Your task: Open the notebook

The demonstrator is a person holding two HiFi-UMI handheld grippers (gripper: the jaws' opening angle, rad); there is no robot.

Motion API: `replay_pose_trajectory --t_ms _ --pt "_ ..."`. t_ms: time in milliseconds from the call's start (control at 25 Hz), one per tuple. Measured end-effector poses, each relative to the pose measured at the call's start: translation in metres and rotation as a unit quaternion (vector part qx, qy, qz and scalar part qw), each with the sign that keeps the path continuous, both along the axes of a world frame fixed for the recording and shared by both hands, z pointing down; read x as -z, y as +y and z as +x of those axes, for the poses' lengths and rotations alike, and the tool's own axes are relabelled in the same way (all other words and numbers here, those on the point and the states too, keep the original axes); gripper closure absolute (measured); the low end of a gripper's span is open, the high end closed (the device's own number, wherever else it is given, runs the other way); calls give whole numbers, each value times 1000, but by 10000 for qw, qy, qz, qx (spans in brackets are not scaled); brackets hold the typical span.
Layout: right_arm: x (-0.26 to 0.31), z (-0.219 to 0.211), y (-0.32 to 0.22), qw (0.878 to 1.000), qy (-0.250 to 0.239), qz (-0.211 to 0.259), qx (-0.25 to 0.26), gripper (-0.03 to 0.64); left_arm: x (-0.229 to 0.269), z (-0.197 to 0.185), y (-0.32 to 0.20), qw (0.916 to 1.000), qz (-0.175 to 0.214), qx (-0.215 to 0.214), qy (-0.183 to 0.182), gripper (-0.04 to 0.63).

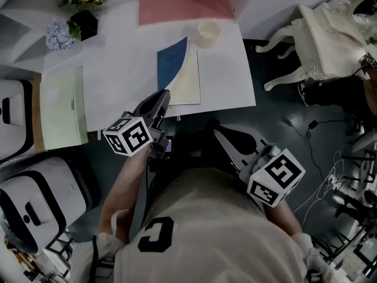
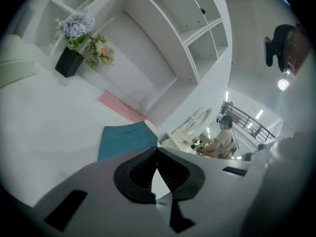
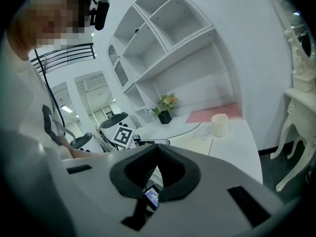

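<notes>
The notebook lies on the white table [image 1: 129, 58]. Its blue cover [image 1: 172, 62] stands raised to the left over a bare cream page [image 1: 187, 81]. In the left gripper view the cover [image 2: 126, 139] shows its printed outer face just beyond the jaws. My left gripper [image 1: 164, 95] is shut, its tip by the cover's near lower corner. Nothing shows between its jaws, and I cannot tell whether it touches the cover. My right gripper [image 1: 219, 133] is shut and empty, off the table's near edge, close to my body.
A pink sheet [image 1: 184, 6] and a white cup [image 1: 208, 33] sit behind the notebook. Flowers in a black pot [image 1: 85, 17] stand at the back left, a pale green folder [image 1: 59, 108] at the left. A white ornate chair [image 1: 330, 34] is to the right, and white machines [image 1: 35, 199] are at the lower left.
</notes>
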State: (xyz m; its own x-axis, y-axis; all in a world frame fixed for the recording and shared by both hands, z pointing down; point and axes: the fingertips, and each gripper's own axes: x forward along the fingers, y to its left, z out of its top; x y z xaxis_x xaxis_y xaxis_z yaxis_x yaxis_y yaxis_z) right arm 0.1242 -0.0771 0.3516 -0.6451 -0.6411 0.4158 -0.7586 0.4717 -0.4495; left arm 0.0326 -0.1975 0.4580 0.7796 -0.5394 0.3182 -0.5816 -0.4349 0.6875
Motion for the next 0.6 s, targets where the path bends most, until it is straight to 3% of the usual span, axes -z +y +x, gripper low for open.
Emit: replay_pose_trajectory --t_ms 160,360,600 --pt "1 -8 -3 9999 8 17 124 597 7 -17 -6 9980 -200 378 471 581" --pt "1 -19 -5 9996 27 41 267 597 8 -39 -9 9937 -325 763 749 581" --pt "1 -31 -8 9993 27 50 376 597 2 -76 -10 9754 -758 1550 1369 581"
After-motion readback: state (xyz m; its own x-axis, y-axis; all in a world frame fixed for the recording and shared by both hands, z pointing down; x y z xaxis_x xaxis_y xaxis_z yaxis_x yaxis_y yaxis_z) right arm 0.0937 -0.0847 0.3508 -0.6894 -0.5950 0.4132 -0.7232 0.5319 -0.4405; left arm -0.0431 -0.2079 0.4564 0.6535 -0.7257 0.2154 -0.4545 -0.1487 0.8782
